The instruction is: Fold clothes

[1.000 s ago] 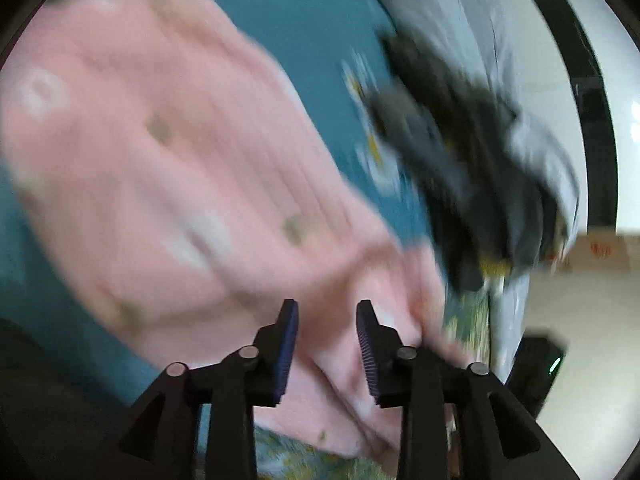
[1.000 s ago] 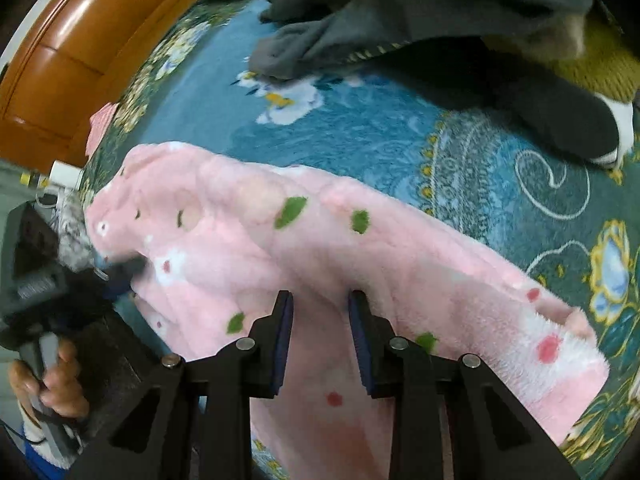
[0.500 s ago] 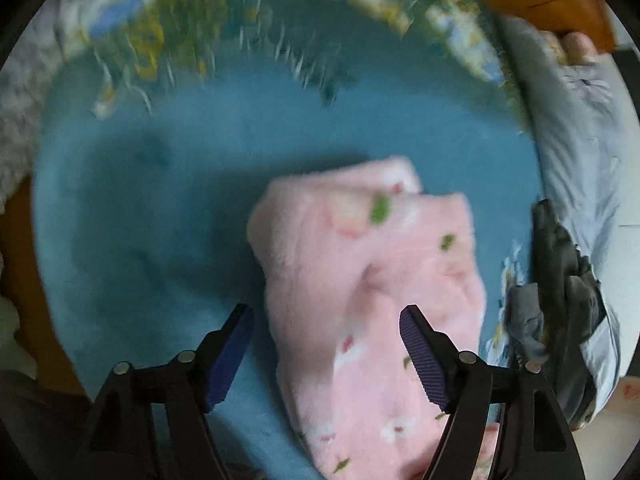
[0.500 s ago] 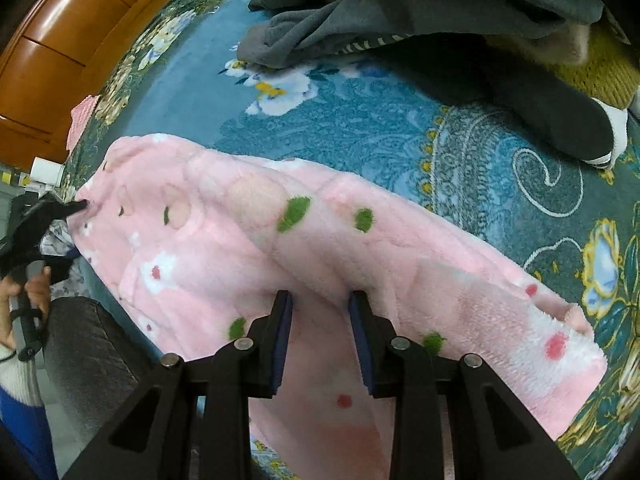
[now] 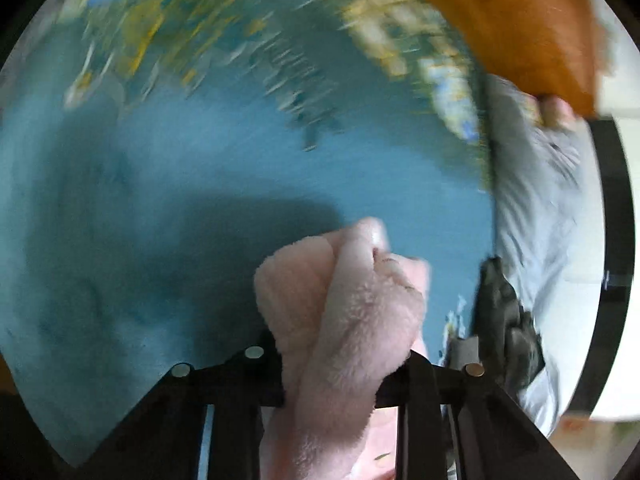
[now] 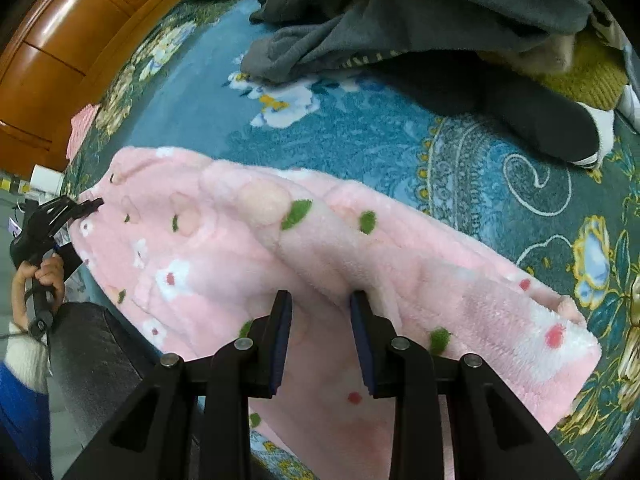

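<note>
Left wrist: left gripper [image 5: 340,340] clamped on bunched pink garment [image 5: 340,320]. Right gripper [image 6: 320,312] part-open, fabric fold between fingers, grip unclear.
</note>
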`<state>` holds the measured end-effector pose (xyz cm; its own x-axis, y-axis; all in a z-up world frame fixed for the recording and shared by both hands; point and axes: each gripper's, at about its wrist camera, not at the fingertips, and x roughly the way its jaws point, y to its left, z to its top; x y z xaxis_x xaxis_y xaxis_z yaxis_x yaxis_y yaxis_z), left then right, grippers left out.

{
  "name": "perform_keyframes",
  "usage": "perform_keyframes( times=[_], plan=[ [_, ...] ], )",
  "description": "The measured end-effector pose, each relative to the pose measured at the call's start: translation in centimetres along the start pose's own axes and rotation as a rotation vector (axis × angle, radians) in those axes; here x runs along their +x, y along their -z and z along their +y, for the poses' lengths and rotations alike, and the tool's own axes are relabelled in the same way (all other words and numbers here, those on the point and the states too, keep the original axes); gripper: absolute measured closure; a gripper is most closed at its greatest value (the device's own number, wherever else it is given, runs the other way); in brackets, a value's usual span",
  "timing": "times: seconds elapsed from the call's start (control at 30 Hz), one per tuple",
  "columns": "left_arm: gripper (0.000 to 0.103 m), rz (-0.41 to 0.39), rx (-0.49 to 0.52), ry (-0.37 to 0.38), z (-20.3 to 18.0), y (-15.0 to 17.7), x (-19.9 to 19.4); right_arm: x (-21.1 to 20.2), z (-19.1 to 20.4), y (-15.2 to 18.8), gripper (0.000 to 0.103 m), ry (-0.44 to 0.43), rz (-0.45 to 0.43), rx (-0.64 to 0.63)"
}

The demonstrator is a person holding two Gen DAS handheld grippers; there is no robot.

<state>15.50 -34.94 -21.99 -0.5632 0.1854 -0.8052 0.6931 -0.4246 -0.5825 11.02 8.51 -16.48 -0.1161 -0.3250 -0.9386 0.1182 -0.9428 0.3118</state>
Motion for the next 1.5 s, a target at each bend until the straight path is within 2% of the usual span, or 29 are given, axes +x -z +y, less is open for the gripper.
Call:
perform_keyframes(
  times=[0.03,0.1,0.13,0.23,0.33,0.4,0.5,0.57,0.67,0.77,0.83,0.87,0.93,0.97,1.03,1.13,1.2,1.27,1.37,1.4,1.43,1.47,1.5],
  plan=[
    [0.075,-0.039,0.086,0.000,-1.4,0.6,-1.0,-0.2,-0.2,0.0,0.072,-0.005,-0.011,0.007],
    [0.075,-0.124,0.342,-0.012,-5.9,3.6,-3.3,-0.4,-0.4,0.3,0.072,-0.014,-0.020,0.014],
    [0.075,-0.127,0.422,0.025,-7.6,5.5,-4.2,-0.4,-0.6,0.5,0.072,-0.018,-0.026,0.018],
    [0.075,-0.121,0.618,0.134,-12.8,11.6,-6.3,-1.0,-0.9,1.0,0.072,-0.027,-0.051,0.031],
    [0.075,-0.142,0.860,0.186,-18.8,17.8,-8.5,-3.4,-1.8,1.4,0.072,-0.040,-0.128,0.048],
    [0.075,-0.140,0.988,0.265,-21.6,22.1,-10.2,-5.5,-2.7,1.7,0.072,-0.027,-0.195,0.048],
    [0.075,-0.041,1.122,0.337,-24.0,27.9,-9.2,-9.2,-5.2,2.4,0.072,0.030,-0.302,0.062],
    [0.075,0.044,1.207,0.283,-24.4,31.1,-6.7,-10.7,-8.1,3.4,0.072,0.066,-0.334,0.121],
    [0.075,0.180,1.287,0.197,-23.7,36.1,-3.3,-11.5,-12.6,5.5,0.072,0.080,-0.336,0.252],
    [0.074,0.248,1.372,0.111,-22.6,40.6,-1.8,-11.2,-15.7,7.7,0.072,0.073,-0.316,0.344],
    [0.069,0.251,1.426,0.063,-22.1,42.4,-2.0,-10.8,-16.5,8.7,0.072,0.065,-0.309,0.364],
    [0.057,0.255,1.447,0.044,-21.8,43.3,-2.0,-10.6,-16.8,9.2,0.072,0.058,-0.308,0.372],
    [0.038,0.292,1.402,0.066,-21.9,43.0,-2.1,-10.3,-16.8,9.6,0.072,0.030,-0.309,0.375],
    [0.034,0.310,1.369,0.085,-22.0,42.6,-2.3,-10.2,-16.7,9.5,0.072,0.016,-0.312,0.369],
    [0.034,0.328,1.315,0.125,-22.4,41.9,-2.9,-10.2,-16.3,9.3,0.072,-0.010,-0.323,0.356],
    [0.034,0.347,1.251,0.223,-22.1,40.3,-4.5,-10.5,-15.6,8.9,0.072,-0.038,-0.340,0.328],
    [0.033,0.326,1.178,0.294,-21.2,37.6,-6.1,-10.8,-15.1,8.8,0.072,-0.055,-0.351,0.304],
    [0.028,0.255,1.070,0.272,-20.2,34.2,-6.5,-11.3,-14.0,8.6,0.072,-0.095,-0.362,0.257],
    [0.026,0.146,0.863,0.106,-18.3,28.8,-5.0,-11.4,-11.5,8.1,0.068,-0.187,-0.352,0.170],
    [0.026,0.125,0.794,0.049,-17.4,27.1,-4.1,-11.3,-10.3,8.0,0.059,-0.213,-0.342,0.131],
    [0.026,0.116,0.756,0.004,-16.6,26.1,-3.4,-11.1,-9.1,7.9,0.055,-0.238,-0.332,0.091],
    [0.026,0.116,0.727,-0.038,-15.8,25.5,-2.7,-10.8,-8.0,7.7,0.055,-0.257,-0.321,0.055],
    [0.026,0.139,0.680,-0.071,-14.8,25.0,-1.8,-10.2,-7.4,7.5,0.055,-0.234,-0.306,0.034]
  ],
)
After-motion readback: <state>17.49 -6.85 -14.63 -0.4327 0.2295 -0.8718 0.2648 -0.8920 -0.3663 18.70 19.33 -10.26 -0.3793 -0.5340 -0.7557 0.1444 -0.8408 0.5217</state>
